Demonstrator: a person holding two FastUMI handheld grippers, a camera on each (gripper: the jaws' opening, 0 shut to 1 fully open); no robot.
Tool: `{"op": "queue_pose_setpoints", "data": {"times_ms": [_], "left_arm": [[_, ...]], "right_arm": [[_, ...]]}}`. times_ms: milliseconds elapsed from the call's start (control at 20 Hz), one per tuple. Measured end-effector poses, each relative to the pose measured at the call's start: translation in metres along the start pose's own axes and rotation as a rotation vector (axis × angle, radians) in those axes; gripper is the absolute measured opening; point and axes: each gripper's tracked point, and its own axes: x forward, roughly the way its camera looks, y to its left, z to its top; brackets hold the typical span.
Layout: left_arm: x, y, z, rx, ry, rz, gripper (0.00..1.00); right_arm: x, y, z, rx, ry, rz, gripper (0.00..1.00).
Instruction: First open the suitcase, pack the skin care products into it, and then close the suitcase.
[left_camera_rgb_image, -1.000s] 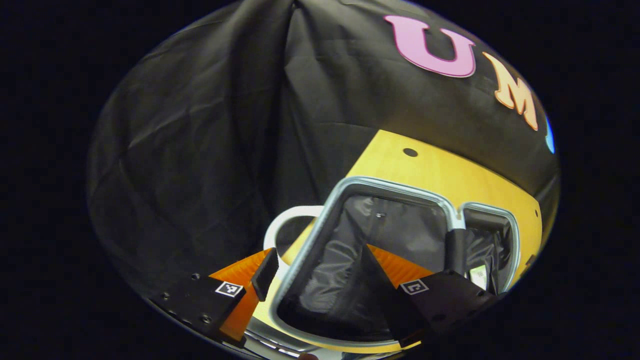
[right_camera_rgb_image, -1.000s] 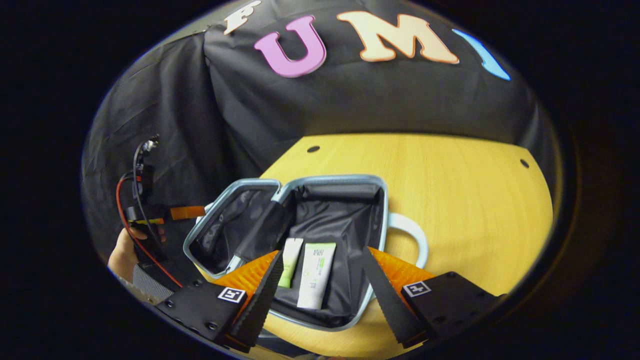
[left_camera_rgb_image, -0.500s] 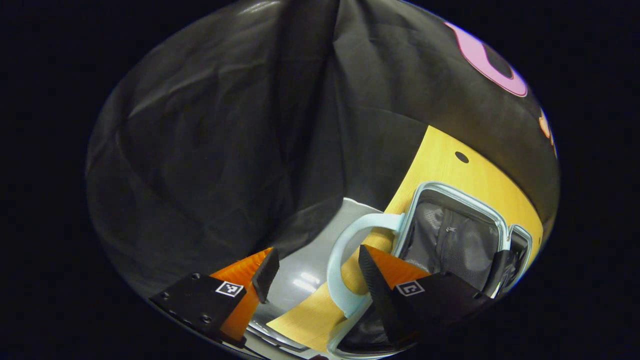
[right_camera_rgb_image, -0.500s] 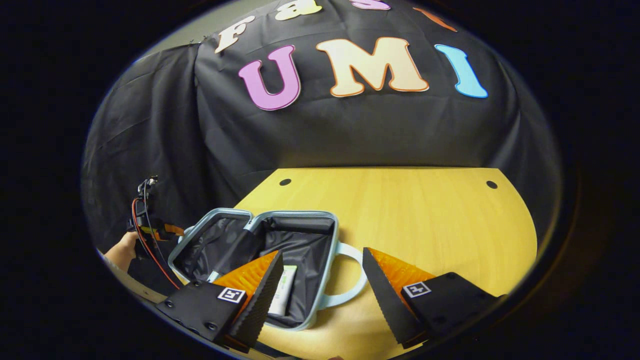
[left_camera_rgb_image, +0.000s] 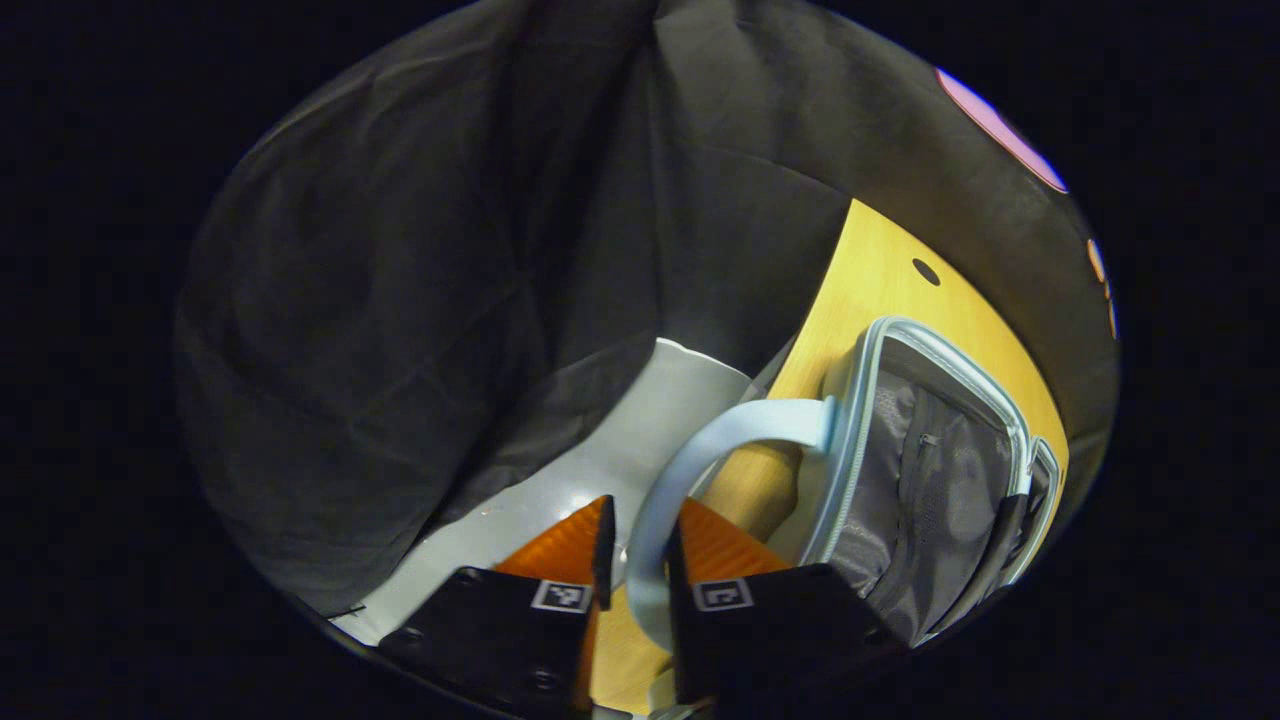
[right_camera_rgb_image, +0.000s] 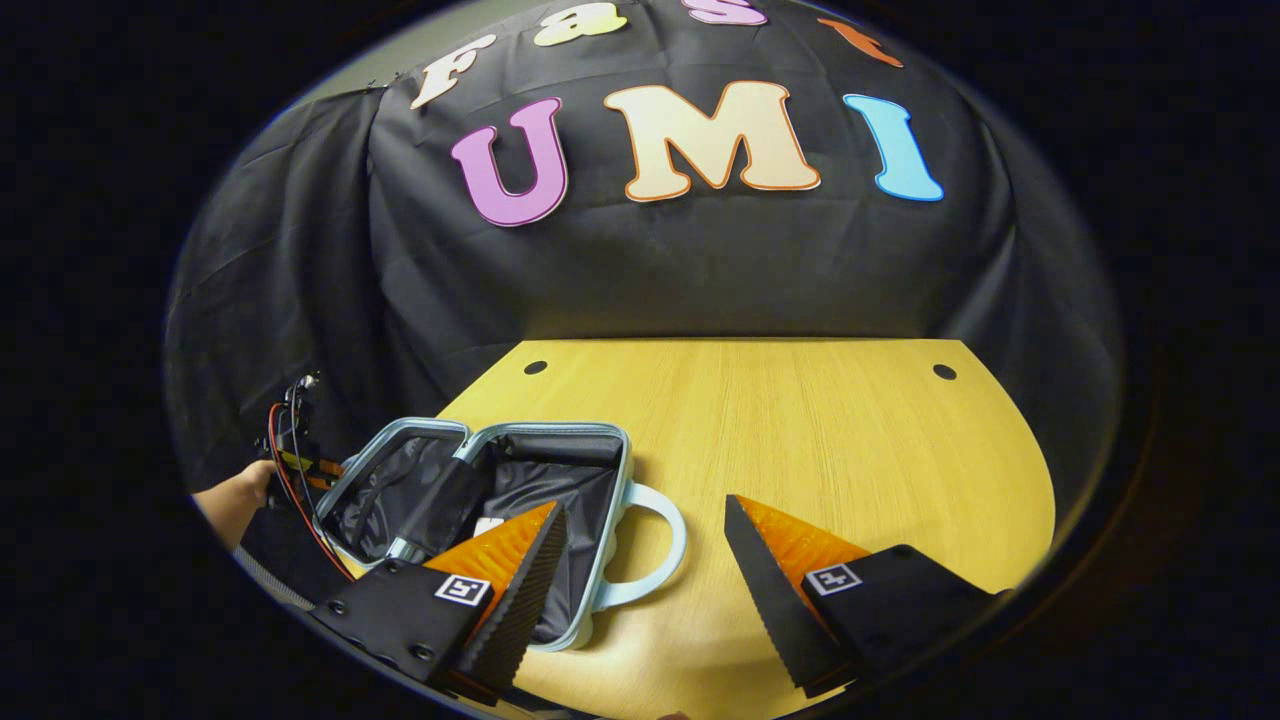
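Note:
The light-blue suitcase (right_camera_rgb_image: 545, 428) lies open on the wooden table (right_camera_rgb_image: 800, 420), its black lining showing. My left gripper (left_camera_rgb_image: 637, 520) is shut on the pale handle (left_camera_rgb_image: 720, 430) of the suitcase half with the grey mesh pocket (left_camera_rgb_image: 930, 470), and that half tilts up off the table. In the right gripper view, the far-off left gripper (right_camera_rgb_image: 300, 460) and a hand (right_camera_rgb_image: 230, 500) sit at the case's left side. My right gripper (right_camera_rgb_image: 642, 505) hangs open over the other handle (right_camera_rgb_image: 668, 540), holding nothing. A white bit of a skin care tube (right_camera_rgb_image: 487, 524) peeks out beside my right gripper's finger.
The table's left edge (left_camera_rgb_image: 820, 300) runs close to the held handle, with grey floor (left_camera_rgb_image: 600, 470) below it. Bare tabletop stretches to the right of the case, with two small round holes (right_camera_rgb_image: 944, 371) near its back edge.
My left gripper has moved onto the lid's handle and shut on it, and that half has started to lift. My right gripper has pulled back and up from the case, still open.

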Motion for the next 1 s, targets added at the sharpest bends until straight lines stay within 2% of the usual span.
{"op": "queue_pose_setpoints", "data": {"times_ms": [50, 100, 150, 200, 300, 350, 600, 850, 1000], "left_arm": [[-0.005, 0.002, 0.001, 0.016, 0.0, 0.006, 0.14], [-0.007, -0.001, 0.004, 0.028, -0.016, 0.006, 0.12], [-0.014, -0.004, 0.006, 0.041, -0.03, -0.001, 0.11], [-0.021, -0.007, 0.008, 0.058, -0.038, -0.003, 0.07], [-0.035, -0.007, 0.017, 0.091, -0.073, 0.012, 0.02], [-0.044, -0.01, 0.023, 0.1, -0.1, 0.01, 0.02], [-0.114, -0.023, 0.057, 0.138, -0.232, -0.035, 0.01], [-0.186, -0.075, 0.076, 0.253, -0.365, -0.062, 0.01], [-0.228, -0.109, 0.086, 0.29, -0.418, -0.098, 0.01]], "right_arm": [[-0.001, -0.002, 0.001, 0.002, -0.003, -0.005, 0.92], [-0.002, -0.004, 0.004, 0.011, -0.012, -0.007, 0.98], [-0.003, -0.004, 0.006, 0.019, -0.023, -0.006, 0.98], [-0.004, -0.004, 0.009, 0.025, -0.035, -0.001, 0.93], [-0.006, -0.007, 0.01, 0.027, -0.045, 0.006, 0.92], [-0.007, -0.008, 0.009, 0.027, -0.046, 0.008, 0.98], [-0.008, -0.015, 0.016, 0.03, -0.083, 0.019, 0.98], [-0.01, -0.026, 0.019, 0.008, -0.113, 0.038, 0.98], [-0.017, -0.028, 0.018, -0.009, -0.106, 0.083, 0.98]]}}
